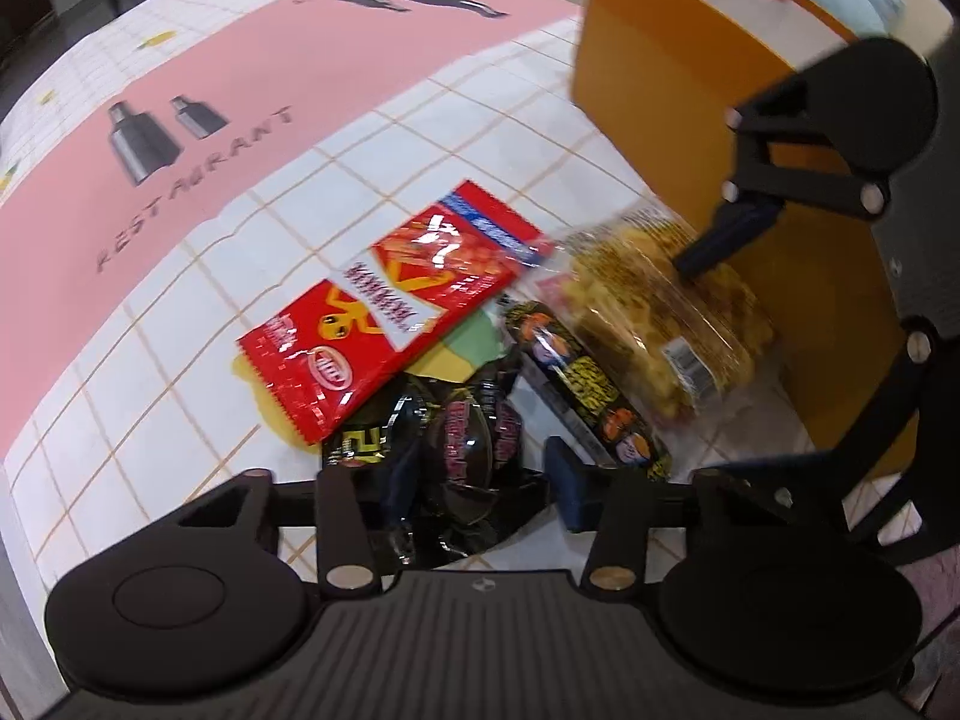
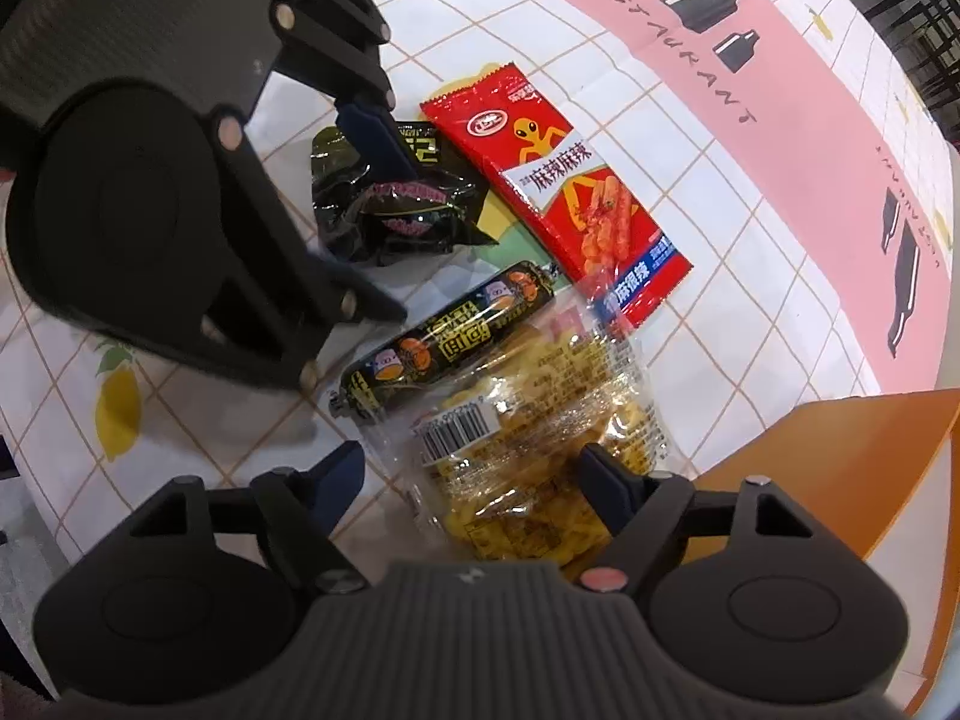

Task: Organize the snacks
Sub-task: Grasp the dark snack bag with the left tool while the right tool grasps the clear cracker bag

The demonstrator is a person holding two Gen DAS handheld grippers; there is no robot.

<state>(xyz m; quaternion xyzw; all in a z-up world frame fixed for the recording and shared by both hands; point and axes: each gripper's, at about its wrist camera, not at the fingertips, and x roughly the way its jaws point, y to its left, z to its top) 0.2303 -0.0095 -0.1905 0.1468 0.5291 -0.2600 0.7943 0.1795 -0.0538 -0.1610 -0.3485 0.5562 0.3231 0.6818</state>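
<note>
Several snacks lie in a cluster on the tablecloth. A red packet (image 1: 390,312) (image 2: 564,192) lies flat. A black wrapped snack (image 1: 468,438) (image 2: 396,204) sits between my left gripper's open jaws (image 1: 462,480), with one finger (image 2: 384,138) over it. A black-and-yellow sausage stick (image 1: 582,384) (image 2: 444,336) lies beside a clear bag of yellow snacks (image 1: 660,312) (image 2: 528,456). My right gripper (image 2: 474,480) is open around the clear bag; one fingertip (image 1: 714,240) rests on it.
An orange box (image 1: 690,102) (image 2: 840,480) stands just behind the clear bag. The tablecloth (image 1: 300,90) has a white grid and a pink band printed RESTAURANT. A lemon print (image 2: 117,402) lies near the table edge.
</note>
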